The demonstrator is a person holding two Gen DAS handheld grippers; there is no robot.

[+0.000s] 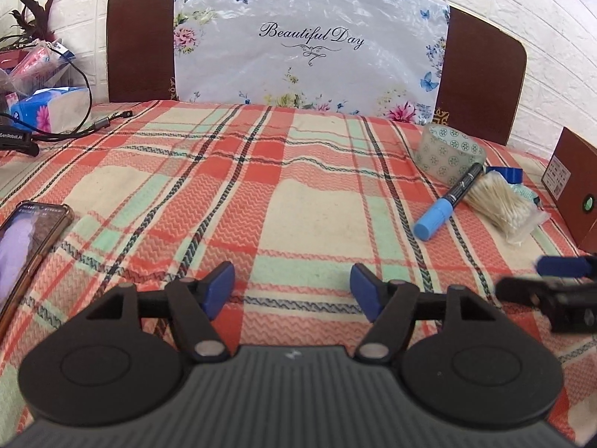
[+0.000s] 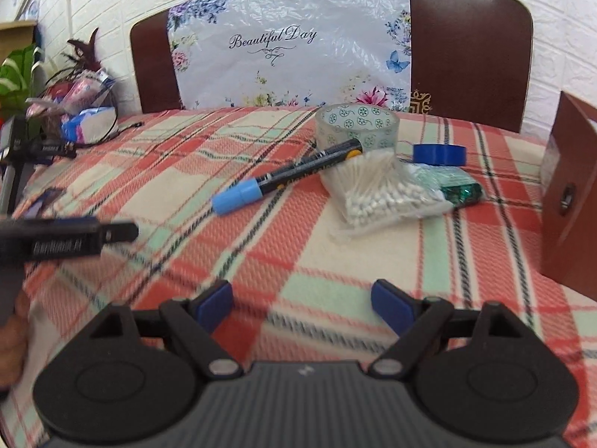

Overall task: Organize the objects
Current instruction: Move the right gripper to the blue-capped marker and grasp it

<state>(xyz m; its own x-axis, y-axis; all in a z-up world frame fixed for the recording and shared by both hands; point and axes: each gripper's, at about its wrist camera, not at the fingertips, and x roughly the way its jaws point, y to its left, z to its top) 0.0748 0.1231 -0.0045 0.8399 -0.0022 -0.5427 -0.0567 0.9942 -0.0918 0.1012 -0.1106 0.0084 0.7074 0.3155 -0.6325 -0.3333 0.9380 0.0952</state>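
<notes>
Nearest me, my left gripper [image 1: 293, 285] stands with its blue pads parted and nothing between them, only the red, cream and green plaid cloth [image 1: 261, 194] below; my right gripper [image 2: 300, 304] is spread wider still, also empty, above the same cloth; from the left wrist view its dark tip shows at the right edge.

Ahead and to the right lie the task's things in a loose cluster; a black marker with a light-blue cap [image 2: 283, 177] lies slantwise, its yellow end resting against a clear bag of cotton swabs [image 2: 377, 190]; a clear roll of tape with green flower print [image 2: 357, 127] stands just behind them; a flat blue tape roll [image 2: 439, 154] sits to the right of it; a green packet [image 2: 460, 190] lies partly under the swab bag; a brown cardboard box [image 2: 571, 201] stands at the far right.

At the left edge a phone in a clear case [image 1: 26, 235] lies on the cloth, well apart from the cluster.
</notes>
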